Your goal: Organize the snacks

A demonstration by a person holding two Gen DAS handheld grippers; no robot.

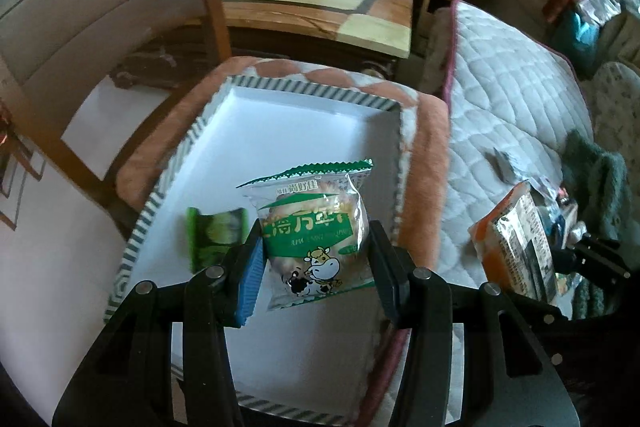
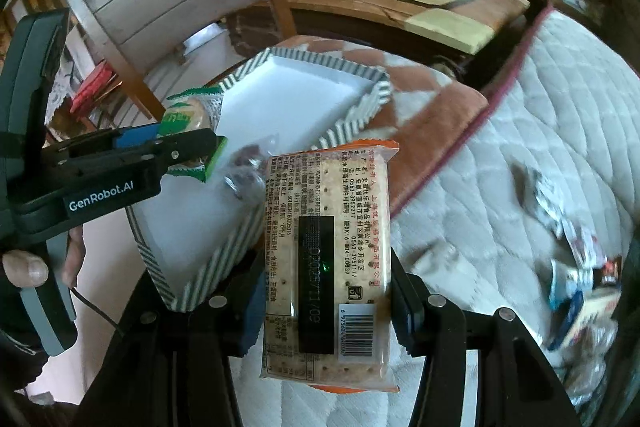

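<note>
My left gripper (image 1: 316, 259) is shut on a green and white bread packet with a cartoon cow (image 1: 316, 227), held over the white tray with a green striped rim (image 1: 312, 115). A small green snack packet (image 1: 216, 235) lies in the tray to the left. My right gripper (image 2: 326, 291) is shut on a clear cracker pack with orange ends (image 2: 328, 255), held above the quilt beside the tray (image 2: 304, 87). The left gripper (image 2: 120, 163) with the bread packet (image 2: 184, 115) shows in the right wrist view. A small clear-wrapped item (image 2: 244, 171) lies in the tray.
The tray sits on an orange and white cushion (image 1: 424, 155) on a white quilted bed (image 1: 512, 107). Several loose snack packets (image 2: 580, 267) lie on the quilt at right. A dark green cloth (image 1: 592, 183) lies by them. A wooden table (image 1: 316, 7) stands behind.
</note>
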